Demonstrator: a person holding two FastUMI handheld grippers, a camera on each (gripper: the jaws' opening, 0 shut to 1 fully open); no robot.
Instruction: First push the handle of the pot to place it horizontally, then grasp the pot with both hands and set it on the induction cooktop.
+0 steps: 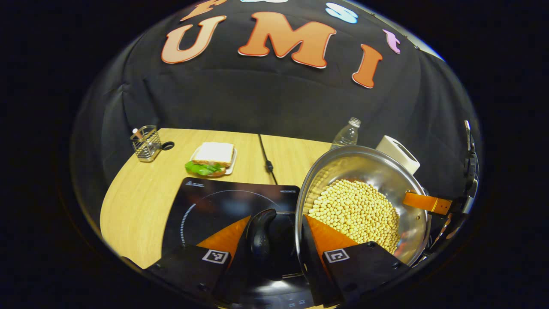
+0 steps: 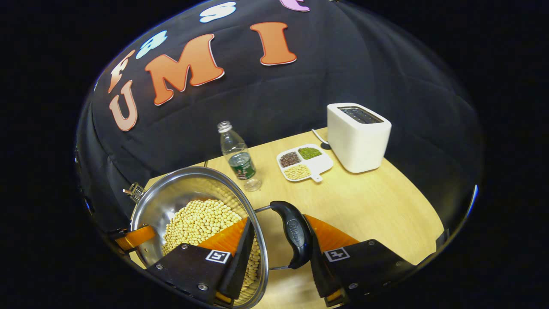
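A steel pot (image 1: pixel 369 169) filled with soybeans (image 1: pixel 356 210) sits just right of the black induction cooktop (image 1: pixel 223 201) in the left gripper view. Its black side handle (image 1: pixel 260 234) reaches over the cooktop's edge. My left gripper (image 1: pixel 276 221) is shut on that handle and the rim, with one finger outside the handle and the other inside the pot. In the right gripper view my right gripper (image 2: pixel 278 221) is shut the same way on the pot's (image 2: pixel 171 193) opposite black handle (image 2: pixel 294 234), one finger over the soybeans (image 2: pixel 193 223).
On the wooden table (image 2: pixel 377 206) stand a white toaster (image 2: pixel 358 137), a divided dish of beans (image 2: pixel 304 163) and a plastic bottle (image 2: pixel 238 156). Beyond the cooktop lie a sandwich on a plate (image 1: pixel 212 159), a wire utensil holder (image 1: pixel 146 143) and a black cable (image 1: pixel 266 159).
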